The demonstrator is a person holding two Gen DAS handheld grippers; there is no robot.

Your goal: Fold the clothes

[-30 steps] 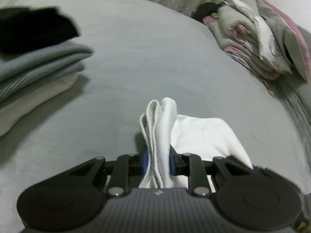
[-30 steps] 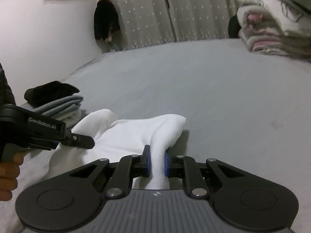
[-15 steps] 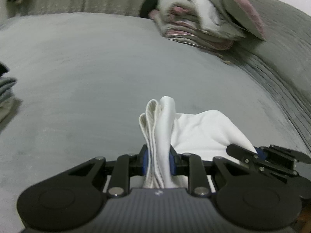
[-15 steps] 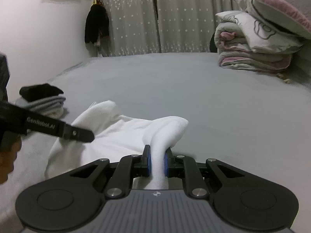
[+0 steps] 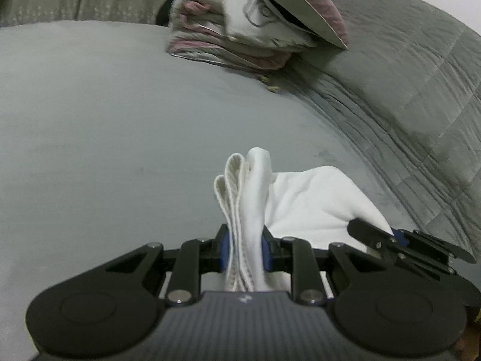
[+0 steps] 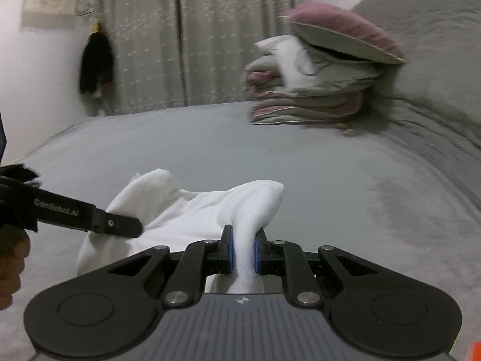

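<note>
While both tools point across the grey bed (image 5: 105, 105), the left gripper (image 5: 245, 248) is clamped on a bunched, hemmed edge of the white garment (image 5: 312, 198), and the right gripper (image 6: 243, 251) pinches another fold. Beyond the garment, stacked bedding (image 6: 312, 90) sits by the curtain (image 6: 180, 30).
</note>
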